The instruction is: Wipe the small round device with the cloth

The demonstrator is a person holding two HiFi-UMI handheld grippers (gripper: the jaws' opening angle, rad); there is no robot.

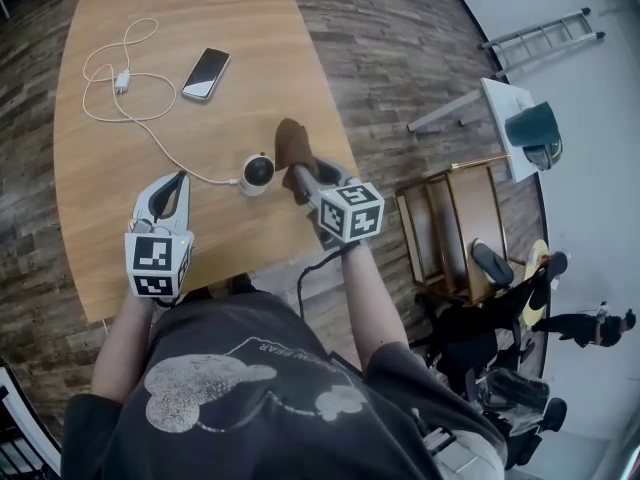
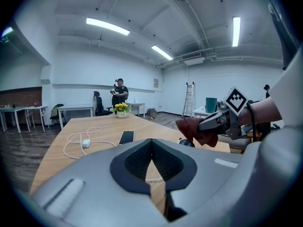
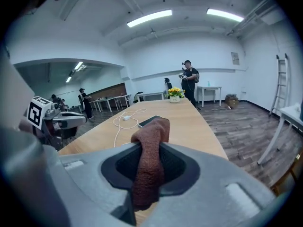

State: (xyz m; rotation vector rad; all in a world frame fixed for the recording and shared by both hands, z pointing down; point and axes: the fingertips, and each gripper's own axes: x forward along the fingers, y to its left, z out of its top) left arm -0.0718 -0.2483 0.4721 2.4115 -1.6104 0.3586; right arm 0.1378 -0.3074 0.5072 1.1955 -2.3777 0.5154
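At the table's near edge the left gripper was held with its jaws pressed together on nothing, the looped white cable at its 11 o'clock and the phone at its 1 o'clock. The device stood on the table at the left gripper's 3 o'clock, with the cable running into it. At the device's 2 o'clock, just beside it, was the brown cloth, pinched by the right gripper; whether cloth and device touched could not be told.

Tabletop lies open left of the round device; only its white cable crosses there
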